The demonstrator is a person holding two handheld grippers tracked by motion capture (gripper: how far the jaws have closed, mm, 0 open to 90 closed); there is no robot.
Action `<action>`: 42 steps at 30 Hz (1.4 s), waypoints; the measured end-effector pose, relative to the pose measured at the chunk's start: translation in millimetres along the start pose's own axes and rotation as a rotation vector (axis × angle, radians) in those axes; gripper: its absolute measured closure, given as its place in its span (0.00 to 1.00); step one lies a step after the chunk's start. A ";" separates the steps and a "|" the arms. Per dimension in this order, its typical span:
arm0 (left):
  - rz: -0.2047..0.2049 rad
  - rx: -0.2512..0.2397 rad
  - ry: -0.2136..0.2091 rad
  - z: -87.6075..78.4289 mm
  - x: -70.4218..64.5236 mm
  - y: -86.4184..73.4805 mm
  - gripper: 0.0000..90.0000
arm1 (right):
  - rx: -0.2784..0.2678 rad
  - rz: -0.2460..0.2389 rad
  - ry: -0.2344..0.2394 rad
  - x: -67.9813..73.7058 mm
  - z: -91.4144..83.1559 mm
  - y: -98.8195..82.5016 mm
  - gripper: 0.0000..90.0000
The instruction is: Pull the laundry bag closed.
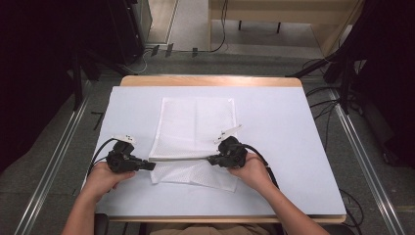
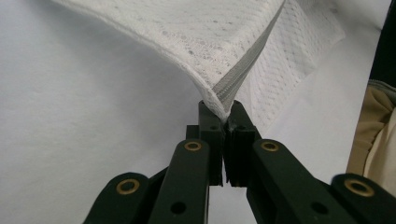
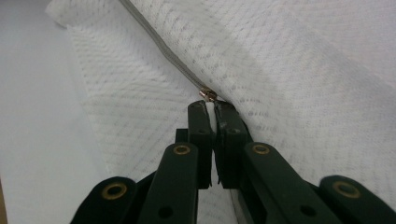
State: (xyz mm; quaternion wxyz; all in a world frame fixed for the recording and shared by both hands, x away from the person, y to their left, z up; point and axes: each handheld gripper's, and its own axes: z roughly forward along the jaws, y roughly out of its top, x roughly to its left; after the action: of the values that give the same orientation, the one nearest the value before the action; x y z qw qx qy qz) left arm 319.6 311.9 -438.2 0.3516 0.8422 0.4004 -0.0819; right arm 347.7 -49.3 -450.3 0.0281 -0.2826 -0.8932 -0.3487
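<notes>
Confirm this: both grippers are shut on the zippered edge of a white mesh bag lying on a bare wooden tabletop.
Not bare wood: the white mesh bag lies on a white sheet covering the table, as the high view shows. The left gripper and right gripper are indeed shut on its zippered edge.

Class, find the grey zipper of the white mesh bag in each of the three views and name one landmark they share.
High view: the zipper runs along the bag's near fold between both claws.
Left gripper view: centre, rising right from the jaws.
Right gripper view: upper left, slanting down to the jaws.
Shared landmark: the white mesh bag.
</notes>
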 end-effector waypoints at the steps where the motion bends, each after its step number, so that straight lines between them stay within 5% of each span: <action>1: -0.002 0.000 0.000 -0.3 0.4 -0.2 0.98 | 0.002 0.004 -0.002 -0.5 -1.2 -0.6 0.98; 42: -0.012 0.010 -0.013 1.0 1.7 -0.9 0.98 | 0.017 0.068 -0.041 -28.6 -46.0 -37.5 0.98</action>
State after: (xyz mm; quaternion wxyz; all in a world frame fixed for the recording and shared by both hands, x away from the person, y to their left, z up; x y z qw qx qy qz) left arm 320.2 312.7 -440.2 0.3494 0.8410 0.4028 -0.0918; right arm 345.3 -115.0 -445.4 0.0238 -0.3195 -0.8864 -0.3341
